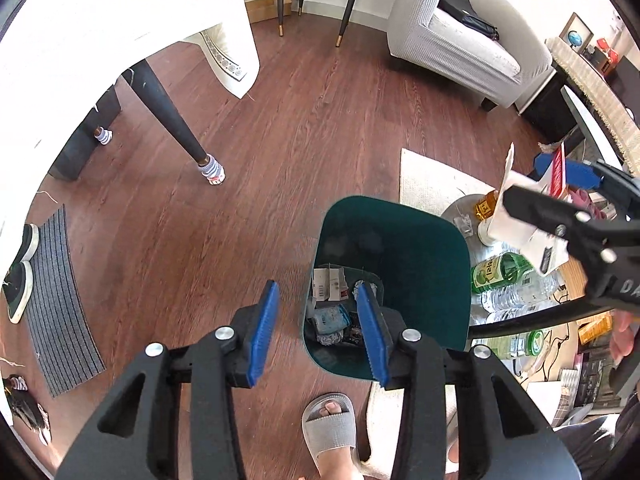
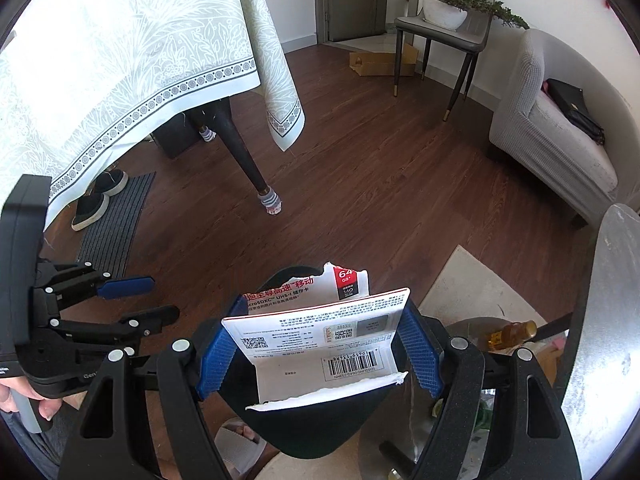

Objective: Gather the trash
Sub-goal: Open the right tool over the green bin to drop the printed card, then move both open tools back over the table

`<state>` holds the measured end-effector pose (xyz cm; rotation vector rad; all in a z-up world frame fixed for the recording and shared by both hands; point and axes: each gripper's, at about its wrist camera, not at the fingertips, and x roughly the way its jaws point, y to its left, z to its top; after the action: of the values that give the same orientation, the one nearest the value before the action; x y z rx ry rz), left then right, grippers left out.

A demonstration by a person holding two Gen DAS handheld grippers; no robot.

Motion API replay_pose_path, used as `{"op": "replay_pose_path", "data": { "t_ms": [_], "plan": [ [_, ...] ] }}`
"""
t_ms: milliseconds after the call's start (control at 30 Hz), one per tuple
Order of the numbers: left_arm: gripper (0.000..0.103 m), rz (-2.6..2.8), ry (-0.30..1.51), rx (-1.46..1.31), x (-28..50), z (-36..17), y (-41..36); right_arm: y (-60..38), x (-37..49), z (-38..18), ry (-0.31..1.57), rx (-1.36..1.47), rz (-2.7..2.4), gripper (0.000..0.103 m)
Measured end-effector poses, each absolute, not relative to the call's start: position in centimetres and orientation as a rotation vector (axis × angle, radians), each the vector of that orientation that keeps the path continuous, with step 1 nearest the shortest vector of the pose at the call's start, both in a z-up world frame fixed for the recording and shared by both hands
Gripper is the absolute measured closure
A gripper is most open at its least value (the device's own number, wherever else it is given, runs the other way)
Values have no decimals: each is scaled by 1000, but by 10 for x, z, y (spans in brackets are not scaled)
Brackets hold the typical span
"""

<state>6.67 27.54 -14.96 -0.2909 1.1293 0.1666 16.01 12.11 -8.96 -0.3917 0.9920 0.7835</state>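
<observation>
Torn card packet carried over the bin

The right gripper (image 2: 320,344) clamped the white packet (image 2: 320,336) above the green bin (image 1: 400,248); the left gripper (image 1: 320,328), jaws apart, held nothing.

My left gripper (image 1: 318,330) points steeply down, its blue pads (image 1: 264,332) parted with nothing between them. My right gripper (image 2: 320,354) also tilts steeply down, its pads (image 2: 418,350) spread wide and pressing both side edges of a torn card package (image 2: 320,344). My left hand's fingers (image 2: 24,400) wrap the left handle, and one slippered foot (image 1: 330,426) stands below
</observation>
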Motion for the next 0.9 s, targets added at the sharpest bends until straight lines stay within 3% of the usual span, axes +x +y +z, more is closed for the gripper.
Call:
{"op": "replay_pose_path", "data": {
  "t_ms": [433, 900],
  "plan": [
    [77, 151, 900, -362, 56, -73, 284, 138, 149, -157, 1147, -498, 777, 27],
    [77, 106, 752, -376, 60, -14, 259, 126, 137, -172, 1197, -539, 779, 23]
  ]
}}
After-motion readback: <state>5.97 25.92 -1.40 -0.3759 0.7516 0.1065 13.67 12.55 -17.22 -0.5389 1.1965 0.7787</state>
